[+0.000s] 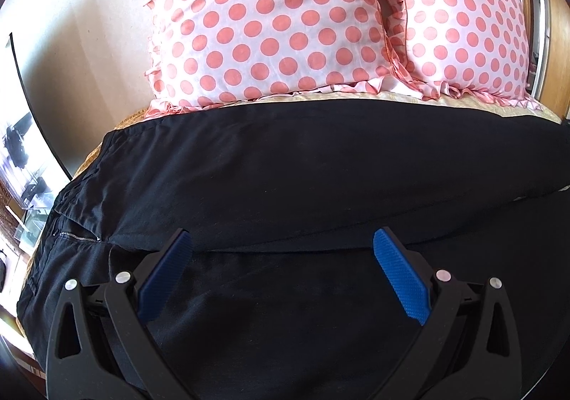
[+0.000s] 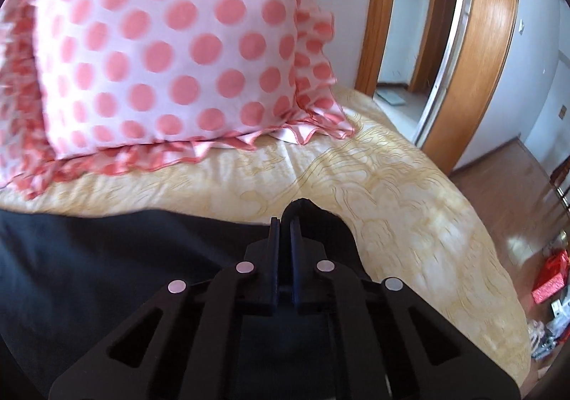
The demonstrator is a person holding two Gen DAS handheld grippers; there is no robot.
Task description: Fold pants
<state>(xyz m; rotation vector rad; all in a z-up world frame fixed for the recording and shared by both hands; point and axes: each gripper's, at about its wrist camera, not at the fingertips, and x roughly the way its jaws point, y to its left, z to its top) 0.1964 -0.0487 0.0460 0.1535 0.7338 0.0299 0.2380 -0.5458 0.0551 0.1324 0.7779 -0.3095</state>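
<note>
The black pants [image 1: 285,168] lie spread across the bed [image 2: 392,193], just in front of two pink polka-dot pillows [image 1: 263,22]. Only the left wrist view shows the waist end with its open zipper [image 1: 74,235] at the left, and a seam line running across the cloth between the blue pads. There the left gripper [image 1: 281,246] hovers over the pants with its jaws spread wide, nothing between them. Only the right wrist view shows the pants' far end: the right gripper [image 2: 284,221] has its jaws closed on a pinch of black cloth that bunches up just past the tips, over the yellow patterned bedspread. That view also takes in a wooden door frame [image 2: 473,54] and red items [image 2: 550,278] on the floor. No writing is legible.
</note>
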